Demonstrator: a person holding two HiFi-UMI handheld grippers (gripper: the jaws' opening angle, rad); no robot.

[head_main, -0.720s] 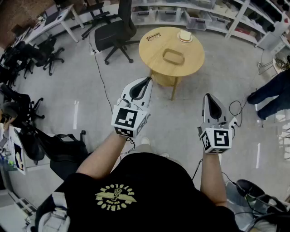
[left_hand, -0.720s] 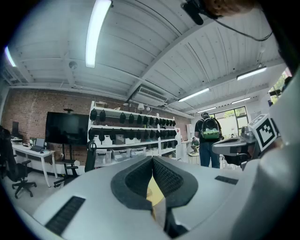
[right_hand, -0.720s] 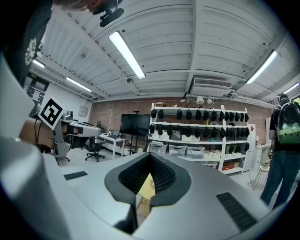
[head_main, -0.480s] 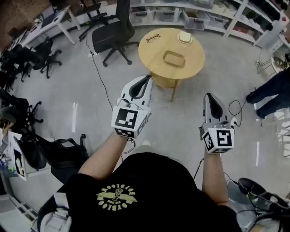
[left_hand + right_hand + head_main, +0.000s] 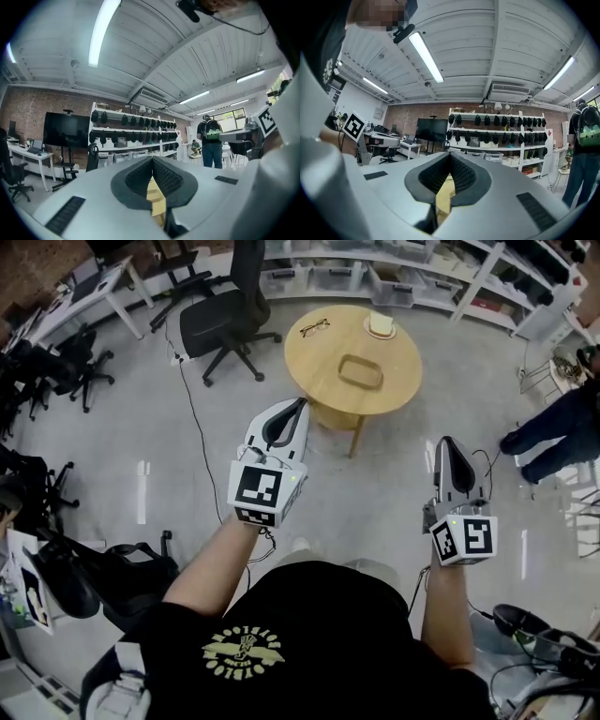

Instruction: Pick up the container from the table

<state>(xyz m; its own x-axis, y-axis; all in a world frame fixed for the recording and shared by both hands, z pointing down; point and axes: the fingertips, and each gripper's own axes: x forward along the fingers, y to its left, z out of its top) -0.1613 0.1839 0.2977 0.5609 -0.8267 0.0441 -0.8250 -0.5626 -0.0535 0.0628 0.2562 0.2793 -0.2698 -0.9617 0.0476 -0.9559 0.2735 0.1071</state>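
The container (image 5: 360,371), a shallow oblong dish close in colour to the wood under it, lies about the middle of the round desk (image 5: 317,367), apart from everything else there. The glasses (image 5: 315,327) lie near the far left edge and a cup (image 5: 380,325) stands by the far edge, both well clear of it. Nothing touches the container, so the pick-up has not begun; the step in hand looks like the approach, with open floor (image 5: 375,493) between the person and the desk. The left tongs (image 5: 302,404) point level toward the desk's near edge, short of it. The right tongs (image 5: 446,442) hang further back and off to the right, over the floor. In each gripper view the ribbed pads meet tip to tip with nothing between them, so both tongs are closed and empty. The next move calls for stepping up to the near edge, spreading one pair wide enough to take the container's rim, then coming down on that rim. The low wall may offer little to bite on. A chair (image 5: 223,320) stands beyond the desk's left side, and another person (image 5: 553,432) stands off to the right.
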